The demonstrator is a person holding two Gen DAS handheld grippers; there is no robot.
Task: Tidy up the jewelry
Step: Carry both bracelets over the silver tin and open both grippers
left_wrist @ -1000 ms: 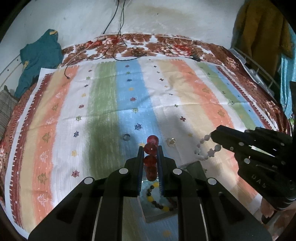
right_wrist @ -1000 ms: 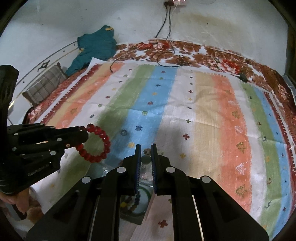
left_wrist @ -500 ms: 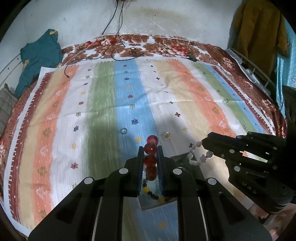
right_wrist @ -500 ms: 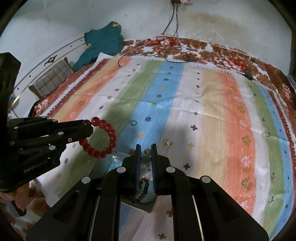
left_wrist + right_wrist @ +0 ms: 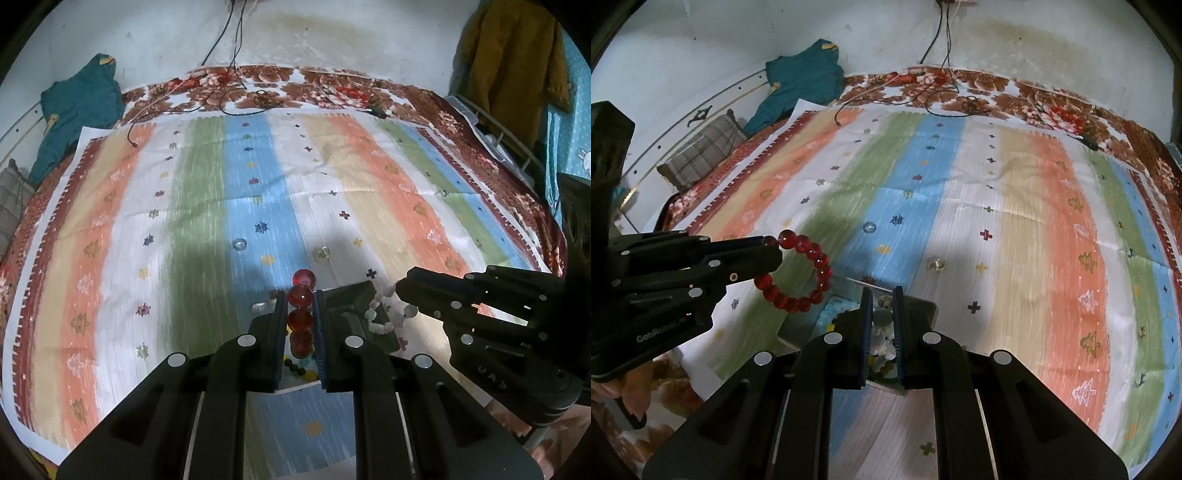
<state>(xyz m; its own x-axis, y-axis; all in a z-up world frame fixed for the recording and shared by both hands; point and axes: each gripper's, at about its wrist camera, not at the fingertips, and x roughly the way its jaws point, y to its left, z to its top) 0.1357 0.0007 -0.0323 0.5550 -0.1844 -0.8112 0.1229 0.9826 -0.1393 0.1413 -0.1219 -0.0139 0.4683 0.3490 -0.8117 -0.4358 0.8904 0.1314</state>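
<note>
A: Red bead bracelet (image 5: pixel 302 311): location?
B: Clamped between the closed fingers of the left gripper (image 5: pixel 300 295), loop hanging above the striped cloth (image 5: pixel 369 206).
A: White bead bracelet (image 5: pixel 384 314)?
B: Pinched at the tips of the right gripper (image 5: pixel 880 306), fingers closed on it, directly over the open box (image 5: pixel 354 295).
A: Loose items?
B: One ring (image 5: pixel 240 244) and a second ring (image 5: pixel 935 264) lie on the cloth, well apart.
</note>
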